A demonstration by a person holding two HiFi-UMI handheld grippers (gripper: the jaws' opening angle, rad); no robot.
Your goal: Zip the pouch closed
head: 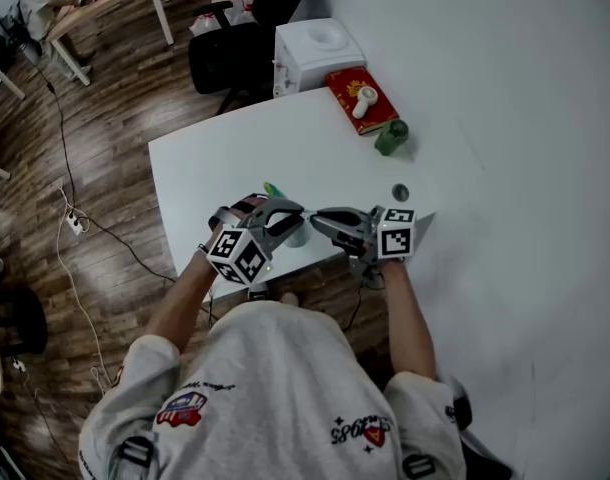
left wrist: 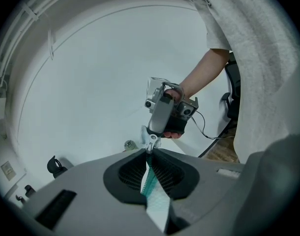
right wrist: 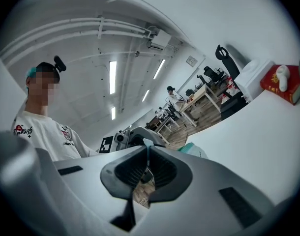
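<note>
**Head view.** The left tongs [head: 293, 215] and right tongs [head: 317, 218] face each other tip to tip over the near edge of the counter [head: 285, 148]. The pouch [head: 298, 236] hangs between and just below their tips, off the counter. It is mostly hidden by them.

**Left gripper view.** The left tongs are closed on the pouch's top edge, with the teal zipper [left wrist: 149, 178] and white mesh running back between the pads. The pull tab [left wrist: 150, 142] sits just ahead of the tips. The right tongs reach in from beyond and pinch it.

**Right gripper view.** The right tongs are closed, with only a small pale sliver of the tab caught at their very tips. The left tongs sit directly beyond, and a bit of teal pouch shows just right of them.

**The step in hand.** This looks like drawing the slider along the teeth, with the left tongs as anchor. I cannot tell how much of the zipper is already shut.

To do it well:
- The left tongs should hold firm, so the tape stays taut.
- The right tongs should pull straight along the line of the teeth, with no twist or lift.
- The pull should be steady rather than jerky, because the hold on the tab is shallow and could slip.
- If the mesh bunches ahead of the slider, more tension from the left tongs should clear it.
</note>
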